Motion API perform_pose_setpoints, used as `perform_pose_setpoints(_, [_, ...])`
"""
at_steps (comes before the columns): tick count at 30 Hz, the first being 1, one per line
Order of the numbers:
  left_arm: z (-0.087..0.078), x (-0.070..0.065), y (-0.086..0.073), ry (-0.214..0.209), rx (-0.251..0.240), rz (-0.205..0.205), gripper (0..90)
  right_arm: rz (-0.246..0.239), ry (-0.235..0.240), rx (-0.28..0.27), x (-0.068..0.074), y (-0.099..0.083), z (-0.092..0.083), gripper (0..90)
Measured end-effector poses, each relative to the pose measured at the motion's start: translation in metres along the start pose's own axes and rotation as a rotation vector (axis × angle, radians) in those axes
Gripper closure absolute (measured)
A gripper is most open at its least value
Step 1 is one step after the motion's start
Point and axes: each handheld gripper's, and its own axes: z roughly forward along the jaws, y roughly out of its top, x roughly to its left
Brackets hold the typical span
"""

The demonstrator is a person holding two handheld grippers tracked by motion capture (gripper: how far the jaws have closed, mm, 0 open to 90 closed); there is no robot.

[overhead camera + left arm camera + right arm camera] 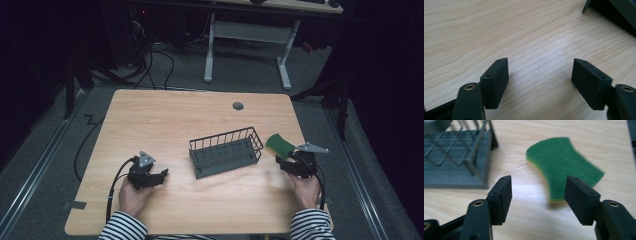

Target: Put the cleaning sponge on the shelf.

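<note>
The green sponge (564,166) lies flat on the tabletop (165,120), just ahead of the right tool (537,192) and a little toward its right jaw. The near end of the sponge sits close to that jaw's tip, but no pad touches it, and its yellow underside shows along the near edge. In the high view the sponge (280,144) rests just right of the dark wire basket (226,151), near the tabletop's right edge, with the right tool (286,161) immediately behind it. The right tool's jaws stand well apart and grip nothing.

The left tool (540,75) points down at bare wood, its jaws spread wide with nothing between them; a corner of the basket (614,12) shows at the upper right of its view. In the high view the left tool (159,176) lies low over the tabletop left of the basket, well apart from the sponge. Both hands come in from the near edge in striped sleeves (122,227), each wrapped around the back of its tool.
</note>
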Motion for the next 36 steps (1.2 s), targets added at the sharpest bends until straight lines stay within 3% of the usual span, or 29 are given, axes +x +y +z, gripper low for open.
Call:
perform_pose_setpoints(3, [0.000, 0.000, 0.000, 0.007, 0.001, -0.001, 30.1, -0.004, -0.002, 0.035, -0.009, 0.011, 0.004, 32.8])
perform_pose_setpoints(7, [0.001, 0.000, 0.001, 0.009, 0.001, -0.001, 29.9, -0.026, -0.012, 0.149, -0.017, 0.029, 0.012, 27.7])
perform_pose_setpoints(10, [0.001, 0.000, 0.001, 0.009, 0.001, -0.002, 29.9, -0.054, -0.024, 0.185, -0.022, 0.041, 0.017, 25.7])
perform_pose_setpoints(14, [0.001, 0.000, 0.001, 0.010, 0.000, -0.002, 29.9, -0.088, -0.006, 0.228, -0.027, 0.056, 0.026, 22.2])
perform_pose_setpoints(21, [0.001, 0.000, 0.001, 0.009, -0.001, -0.004, 29.9, -0.210, 0.014, 0.360, -0.027, 0.078, 0.049, 15.0])
perform_pose_setpoints(27, [0.001, -0.001, 0.001, 0.009, -0.002, -0.005, 29.8, -0.268, 0.023, 0.429, -0.027, 0.088, 0.067, 12.3])
perform_pose_setpoints(33, [0.001, -0.001, 0.001, 0.009, -0.002, -0.005, 29.8, -0.281, 0.018, 0.507, -0.030, 0.087, 0.082, 9.5])
perform_pose_setpoints(36, [0.001, -0.001, 0.001, 0.010, -0.003, -0.006, 29.8, -0.256, 0.050, 0.512, -0.033, 0.088, 0.088, 10.1])
